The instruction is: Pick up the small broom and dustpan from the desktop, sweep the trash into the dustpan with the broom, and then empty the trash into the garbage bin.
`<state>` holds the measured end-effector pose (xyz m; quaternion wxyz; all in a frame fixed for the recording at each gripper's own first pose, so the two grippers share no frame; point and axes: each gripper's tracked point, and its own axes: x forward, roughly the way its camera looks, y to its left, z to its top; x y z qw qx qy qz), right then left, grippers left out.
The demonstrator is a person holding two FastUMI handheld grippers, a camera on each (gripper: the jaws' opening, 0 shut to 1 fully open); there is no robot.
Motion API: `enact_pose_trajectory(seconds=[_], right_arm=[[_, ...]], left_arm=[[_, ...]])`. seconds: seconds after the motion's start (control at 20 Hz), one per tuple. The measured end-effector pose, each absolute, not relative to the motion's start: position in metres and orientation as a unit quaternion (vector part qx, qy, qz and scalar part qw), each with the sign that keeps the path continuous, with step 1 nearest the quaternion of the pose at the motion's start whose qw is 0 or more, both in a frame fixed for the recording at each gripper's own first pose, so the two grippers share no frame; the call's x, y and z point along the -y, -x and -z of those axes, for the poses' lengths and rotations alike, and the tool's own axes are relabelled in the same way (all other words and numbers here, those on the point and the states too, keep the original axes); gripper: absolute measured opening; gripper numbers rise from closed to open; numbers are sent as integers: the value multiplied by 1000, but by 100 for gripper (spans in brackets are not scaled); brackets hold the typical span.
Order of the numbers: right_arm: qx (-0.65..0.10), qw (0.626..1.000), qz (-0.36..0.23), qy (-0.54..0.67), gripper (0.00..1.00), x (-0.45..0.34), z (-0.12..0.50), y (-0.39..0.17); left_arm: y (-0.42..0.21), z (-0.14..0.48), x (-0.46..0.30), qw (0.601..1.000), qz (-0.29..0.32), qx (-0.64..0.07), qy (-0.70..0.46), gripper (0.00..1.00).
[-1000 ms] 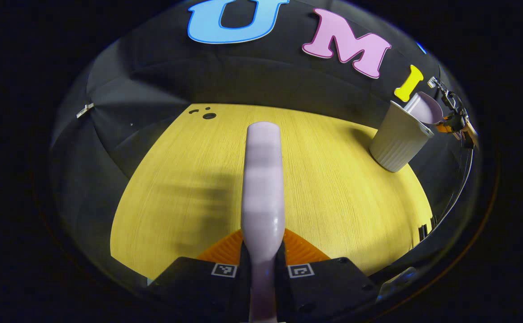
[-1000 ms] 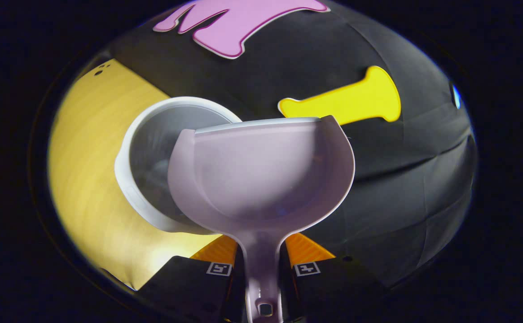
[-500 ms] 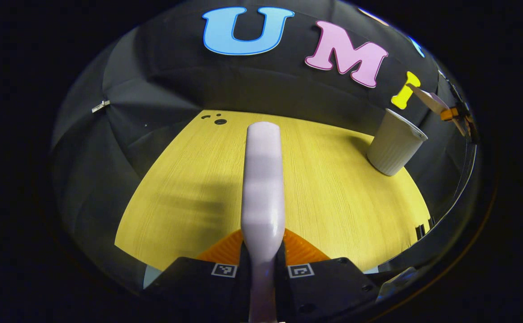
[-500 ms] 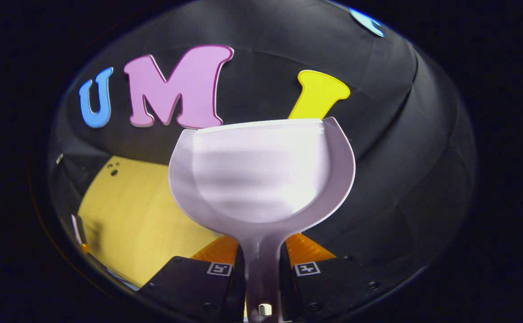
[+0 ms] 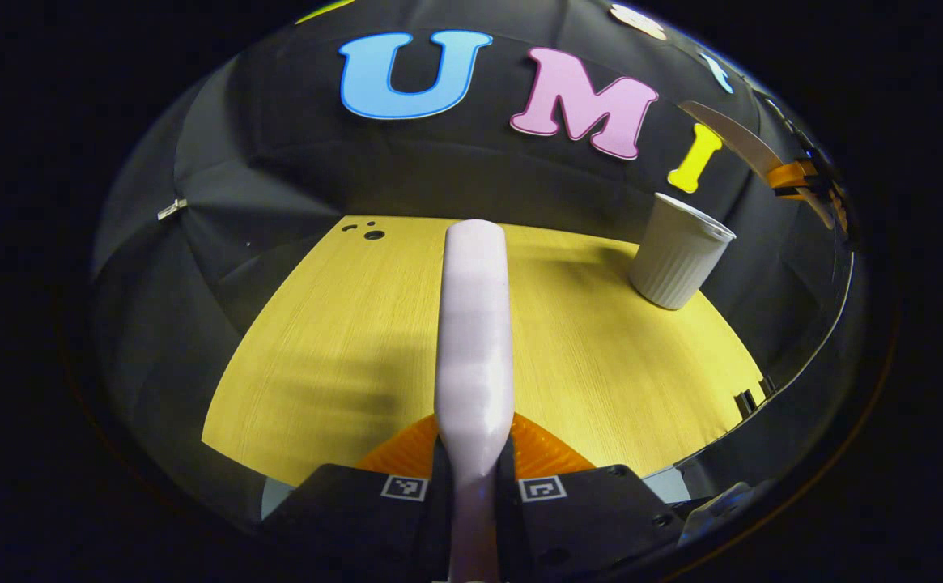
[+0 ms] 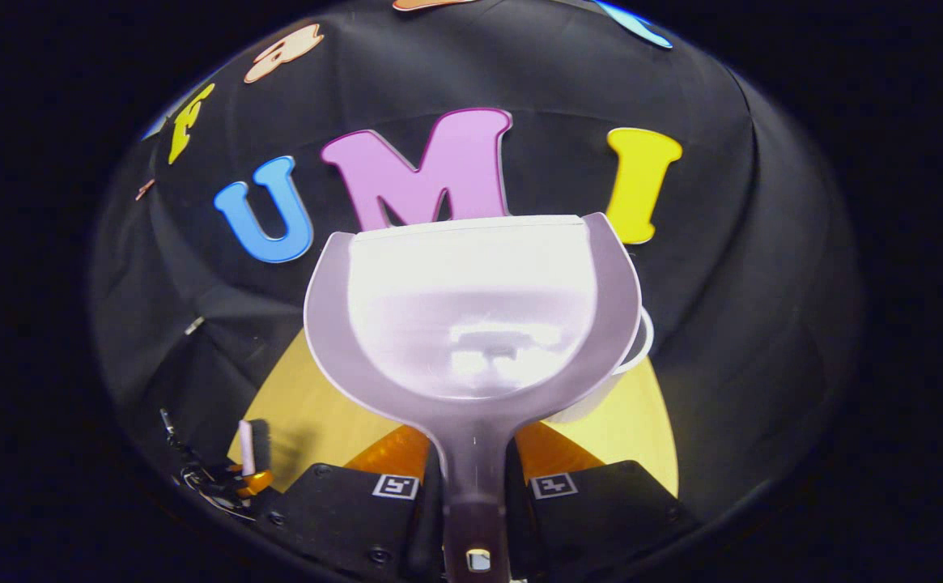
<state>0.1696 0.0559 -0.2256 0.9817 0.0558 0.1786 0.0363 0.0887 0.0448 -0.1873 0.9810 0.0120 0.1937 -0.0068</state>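
Two grips are set: the left gripper [image 5: 473, 478] pinches the neck of the pale lilac plastic broom [image 5: 473, 324] between both fingers, and the right gripper [image 6: 473, 486] likewise clamps the stem of the glossy lilac plastic dustpan [image 6: 471, 312]. Both tools look light, rigid and slick, so the narrow handles are judged the correct hold. Beyond, the ribbed white plastic garbage bin [image 5: 680, 251] stands upright near the far right corner of the yellow wood-grain desktop [image 5: 341, 340].
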Motion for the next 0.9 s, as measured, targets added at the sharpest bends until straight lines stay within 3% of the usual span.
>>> enact_pose_trajectory(seconds=[0.2,0.25,0.35,0.7,0.75,0.85,0.9], right_arm=[[-202,971,-91,-95,35,-87,249,-173],[-217,967,-96,-95,31,-89,264,-174],[-247,960,-100,-87,35,-90,289,-171],[-337,940,-47,-32,35,-69,403,-194],[-347,937,-43,-24,31,-73,417,-201],[-370,928,-41,-14,35,-74,445,-208],[-383,923,-39,-7,31,-74,459,-212]], left_arm=[[-93,193,-33,979,17,-201,-16,27],[-97,195,-30,978,18,-206,-15,27],[-103,196,-23,977,21,-211,-11,27],[-157,214,-22,968,10,-250,9,27],[-165,222,-22,966,7,-258,12,27],[-183,233,-25,961,0,-276,11,27],[-192,238,-28,958,-3,-286,9,27]])
